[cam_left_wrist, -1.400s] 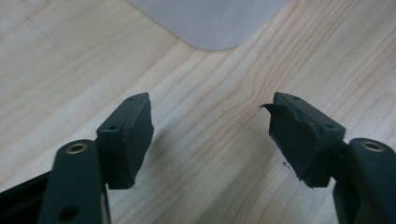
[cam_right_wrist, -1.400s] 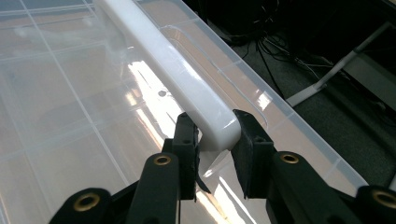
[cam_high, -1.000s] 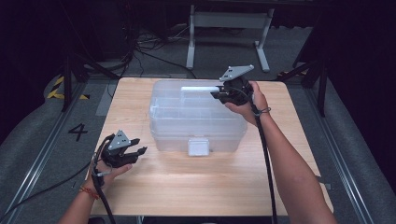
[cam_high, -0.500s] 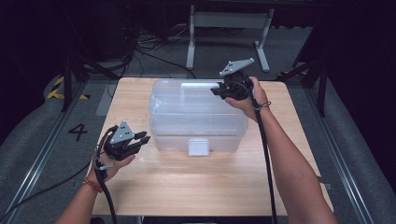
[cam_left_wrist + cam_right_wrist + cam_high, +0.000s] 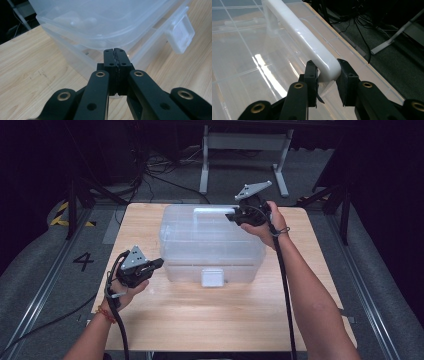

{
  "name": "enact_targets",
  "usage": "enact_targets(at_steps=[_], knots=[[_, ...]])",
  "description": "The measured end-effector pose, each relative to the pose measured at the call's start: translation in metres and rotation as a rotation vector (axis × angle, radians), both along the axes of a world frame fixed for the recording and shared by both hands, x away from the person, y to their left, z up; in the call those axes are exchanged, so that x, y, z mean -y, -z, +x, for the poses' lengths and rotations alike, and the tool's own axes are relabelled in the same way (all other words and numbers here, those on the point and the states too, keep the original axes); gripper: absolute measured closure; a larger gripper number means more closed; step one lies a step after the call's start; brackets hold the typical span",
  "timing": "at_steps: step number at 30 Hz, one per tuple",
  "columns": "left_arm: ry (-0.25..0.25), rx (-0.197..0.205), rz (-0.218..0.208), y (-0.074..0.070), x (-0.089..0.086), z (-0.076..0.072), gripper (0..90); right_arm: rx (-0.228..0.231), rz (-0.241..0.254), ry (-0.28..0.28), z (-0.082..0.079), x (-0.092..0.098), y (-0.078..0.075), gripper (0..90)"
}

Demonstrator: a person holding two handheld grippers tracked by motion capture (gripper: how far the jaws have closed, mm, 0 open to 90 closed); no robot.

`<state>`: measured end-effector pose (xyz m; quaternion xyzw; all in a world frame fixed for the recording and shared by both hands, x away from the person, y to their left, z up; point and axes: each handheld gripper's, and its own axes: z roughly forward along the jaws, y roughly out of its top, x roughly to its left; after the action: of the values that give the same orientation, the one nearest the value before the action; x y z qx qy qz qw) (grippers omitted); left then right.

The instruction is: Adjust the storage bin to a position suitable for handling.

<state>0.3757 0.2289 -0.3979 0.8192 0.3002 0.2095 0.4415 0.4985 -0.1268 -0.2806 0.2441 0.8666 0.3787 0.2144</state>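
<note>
A clear box [image 5: 212, 242] is set on the tabletop [image 5: 220, 320], toward its far half, with its lid on. A white handle [image 5: 210, 210] runs along the far edge of the lid, and a white latch [image 5: 211, 277] hangs at the middle of the near wall.

The right gripper [image 5: 233, 216] is held at the far right corner of the box. In the right gripper view, the right end of the handle [image 5: 312, 47] is clamped between the 2 fingers [image 5: 312, 75] of the right gripper [image 5: 327, 80], which are pressed against it from both sides. The gridded lid [image 5: 249, 50] is seen beneath, and cables [image 5: 359, 22] lie on the floor beyond the tabletop edge.

The left gripper [image 5: 159, 263] is held at the near left corner of the box, just beside its wall. Its fingers have just been closing; in the left gripper view the left gripper [image 5: 116, 56] is seen with its fingers [image 5: 110, 62] brought fully together, pad against pad, with nothing between them. Their tips are just in front of the box [image 5: 100, 22] below the lid rim; whether the wall is touched cannot be told. The latch [image 5: 181, 33] is seen off to the right.
</note>
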Motion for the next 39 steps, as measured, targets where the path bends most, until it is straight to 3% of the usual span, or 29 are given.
enact_targets(at_steps=[12,21,25,29,32,39], knots=[[-0.021,0.016,-0.032,0.005,0.001,0.001,89.9,0.019,-0.015,0.017,-0.004,0.0,0.0,70.8],[-0.022,0.023,-0.028,0.005,0.001,0.001,90.0,0.048,0.044,0.062,-0.015,0.015,-0.001,63.4],[-0.022,0.017,-0.027,0.005,0.001,0.001,90.0,0.076,0.05,0.087,-0.024,0.03,-0.006,63.1],[-0.023,0.018,-0.022,0.005,0.002,0.0,90.0,0.091,0.107,0.098,-0.04,0.063,-0.013,62.0],[-0.023,0.019,-0.018,0.005,0.002,0.0,90.0,0.115,0.101,0.111,-0.048,0.076,-0.014,61.4],[-0.026,0.019,-0.014,0.005,0.002,0.0,90.0,0.129,0.12,0.13,-0.069,0.114,0.0,60.1]])
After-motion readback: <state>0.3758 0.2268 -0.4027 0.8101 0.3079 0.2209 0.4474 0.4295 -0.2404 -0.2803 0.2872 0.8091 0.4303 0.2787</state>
